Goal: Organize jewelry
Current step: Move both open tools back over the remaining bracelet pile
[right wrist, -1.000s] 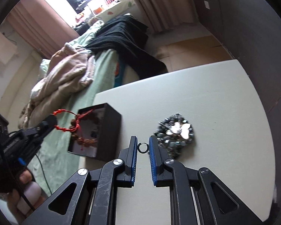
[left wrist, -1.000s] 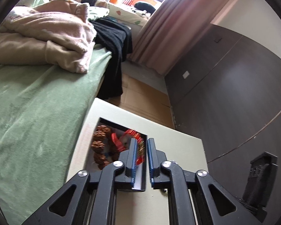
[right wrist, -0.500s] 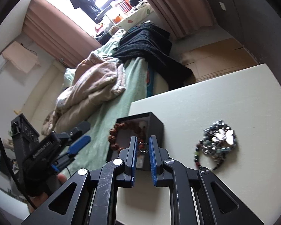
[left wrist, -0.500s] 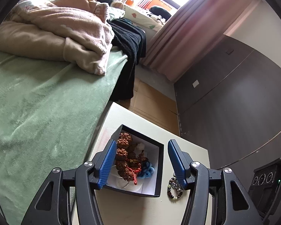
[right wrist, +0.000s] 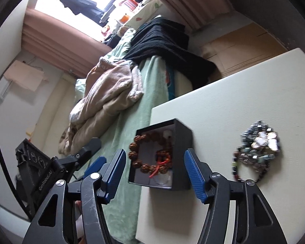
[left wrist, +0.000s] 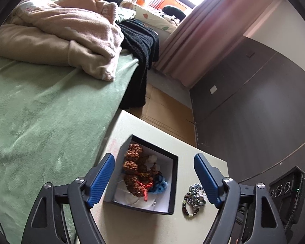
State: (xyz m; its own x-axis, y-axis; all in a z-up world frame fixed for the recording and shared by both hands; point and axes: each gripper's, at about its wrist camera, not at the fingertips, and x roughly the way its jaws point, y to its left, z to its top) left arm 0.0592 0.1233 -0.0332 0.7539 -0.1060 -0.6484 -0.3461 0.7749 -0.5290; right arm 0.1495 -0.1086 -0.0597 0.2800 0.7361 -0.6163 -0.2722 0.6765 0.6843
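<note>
Both the left gripper (left wrist: 154, 180) and right gripper (right wrist: 154, 174) have just been opening; jaws stand wide apart, empty, over the black box (left wrist: 172, 185).

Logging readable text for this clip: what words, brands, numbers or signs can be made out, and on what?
"GenROBOT.AI", roughly as it reads, slightly blurred: printed in white on the black body of the left gripper, seen in the right wrist view.
No text is visible on the black box, the jewelry or the table.
</note>
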